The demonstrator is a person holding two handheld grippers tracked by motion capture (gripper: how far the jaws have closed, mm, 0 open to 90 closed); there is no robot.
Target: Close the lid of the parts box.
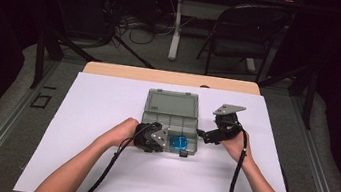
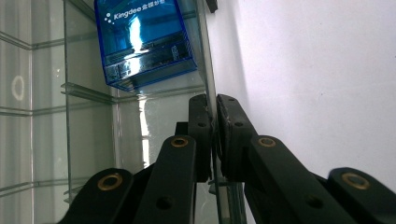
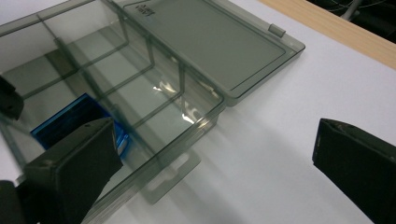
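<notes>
while the lid lies flat open, blue box (image 1: 179, 143) already in the organizer case's (image 1: 193, 129) front compartment; left gripper (image 1: 152, 138) clamped on the front wall, right gripper (image 1: 208, 136) spread wide just beside; closing left.

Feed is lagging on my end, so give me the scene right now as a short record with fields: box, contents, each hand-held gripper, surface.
box: clear grey compartment box, lid open and lying flat behind it
contents: blue block in a compartment by the front wall; the other visible compartments look empty
left hand-held gripper: shut on the box's front wall, one jaw inside, one outside
right hand-held gripper: open, at the box's right end, holding nothing
surface: white sheet over a wooden table
</notes>
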